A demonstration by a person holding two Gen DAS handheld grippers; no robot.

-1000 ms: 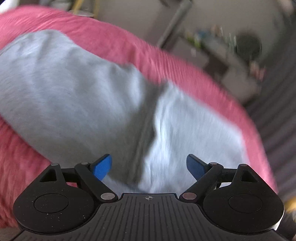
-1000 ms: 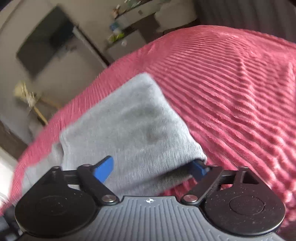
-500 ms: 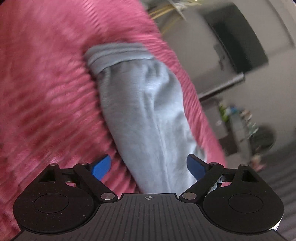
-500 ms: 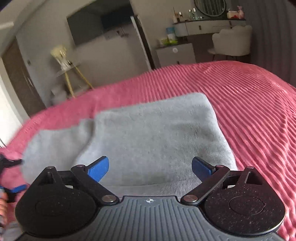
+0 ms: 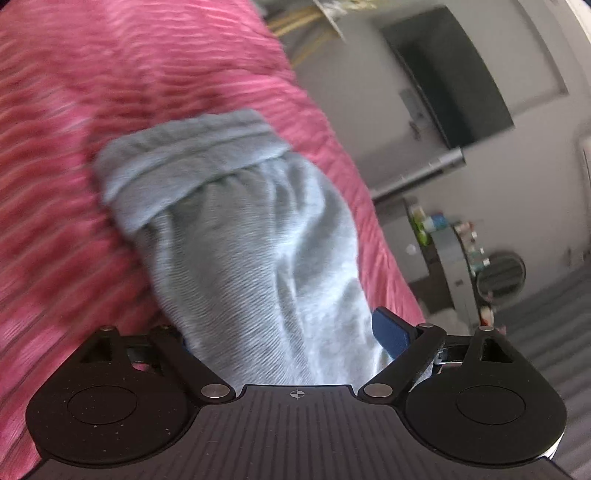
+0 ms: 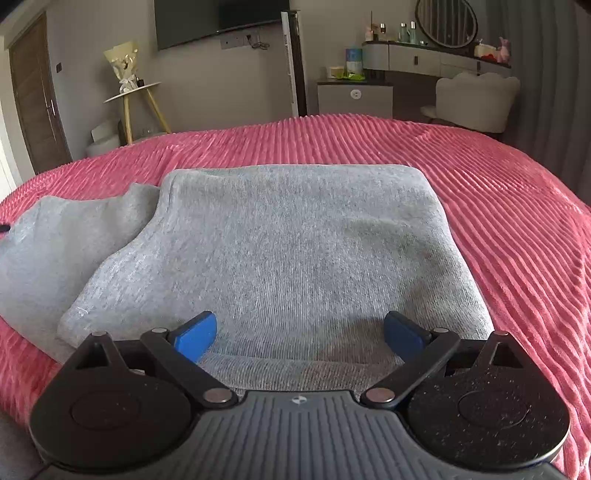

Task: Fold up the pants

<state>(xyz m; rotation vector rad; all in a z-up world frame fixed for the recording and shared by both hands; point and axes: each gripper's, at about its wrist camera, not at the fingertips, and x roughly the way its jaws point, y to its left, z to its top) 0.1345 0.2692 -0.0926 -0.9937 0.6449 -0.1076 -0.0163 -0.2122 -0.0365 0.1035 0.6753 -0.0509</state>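
Bedroom furniture lines the far wall, a dark television (image 6: 221, 18) above a white cabinet (image 6: 354, 98), and the foreground is filled by a bed under a ribbed pink bedspread (image 6: 498, 221). On it lie the grey pants (image 6: 295, 251), already doubled over into a thick rectangle, with a single layer trailing off toward the left in the right wrist view. The right gripper (image 6: 299, 334) hovers over the near edge of that rectangle with its jaws spread wide and nothing between the blue pads. The left gripper (image 5: 288, 332) looks along the narrow part of the garment toward its elastic band (image 5: 192, 155); its jaws also stand wide, with cloth lying across the gap and covering the left pad, but the pads do not appear to press on it. The next fold probably needs both ends lifted together. The main risk is picking up only the top layer of the thick stack, which would pull the earlier fold apart. Soft knit could also slip from a shallow bite, and the plush bedspread might get pinched along with the cloth and drag.
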